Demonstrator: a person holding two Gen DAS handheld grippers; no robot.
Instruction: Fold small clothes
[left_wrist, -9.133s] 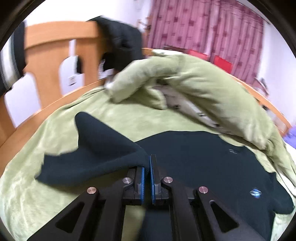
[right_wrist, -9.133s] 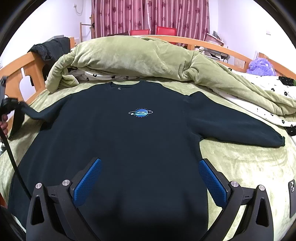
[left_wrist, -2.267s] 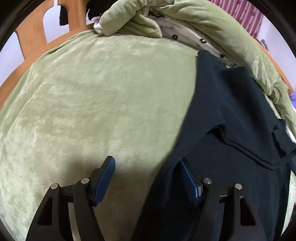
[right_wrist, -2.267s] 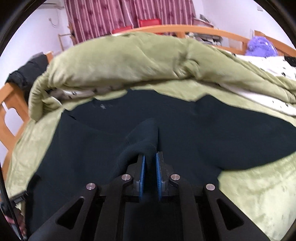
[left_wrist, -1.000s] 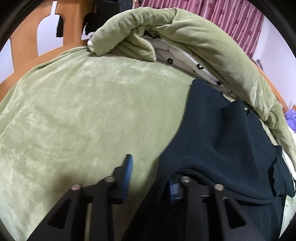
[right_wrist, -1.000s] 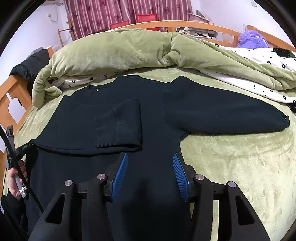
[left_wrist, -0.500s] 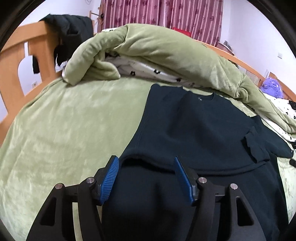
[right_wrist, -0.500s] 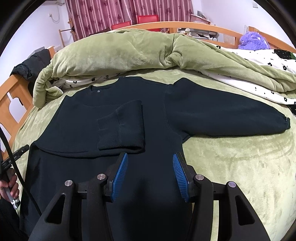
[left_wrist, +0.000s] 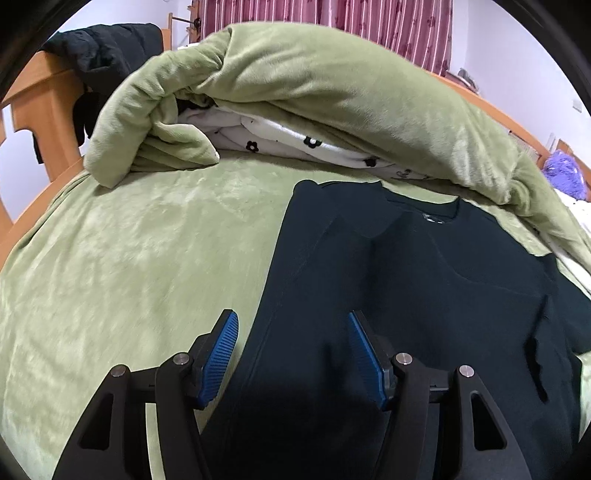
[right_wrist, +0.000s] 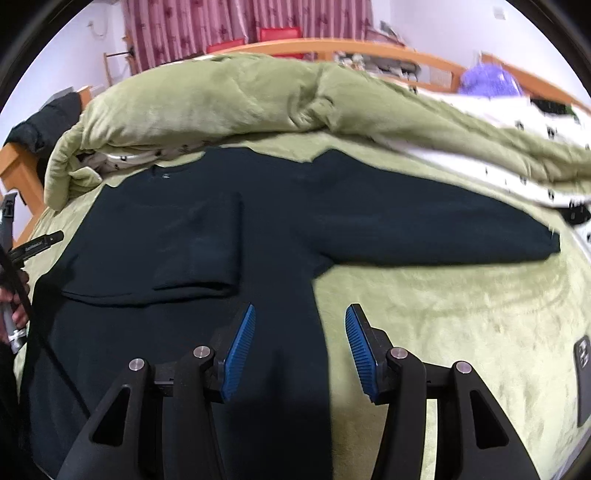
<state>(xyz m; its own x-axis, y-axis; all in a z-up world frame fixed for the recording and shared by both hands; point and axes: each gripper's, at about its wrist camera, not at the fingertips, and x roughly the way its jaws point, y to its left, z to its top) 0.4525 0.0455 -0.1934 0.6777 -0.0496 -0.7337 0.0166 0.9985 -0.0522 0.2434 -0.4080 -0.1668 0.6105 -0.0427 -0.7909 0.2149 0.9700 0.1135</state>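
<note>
The wide bed with its plush green cover (right_wrist: 461, 317) fills both views, a bulky rolled green duvet (left_wrist: 332, 85) heaped along its far side. Flat on the cover lies the dark navy long-sleeved sweatshirt (right_wrist: 280, 236), neck toward the duvet: one sleeve is folded across the chest, the other sleeve reaches straight out over the cover. The left claw (left_wrist: 291, 350) hangs spread over the sweatshirt's side edge, one blue pad above green cover, the other above dark cloth, gripping nothing. The right claw (right_wrist: 300, 349) is spread too, straddling the opposite side edge below the outstretched sleeve. A small black phone (right_wrist: 583, 384) rests near the bed's edge
</note>
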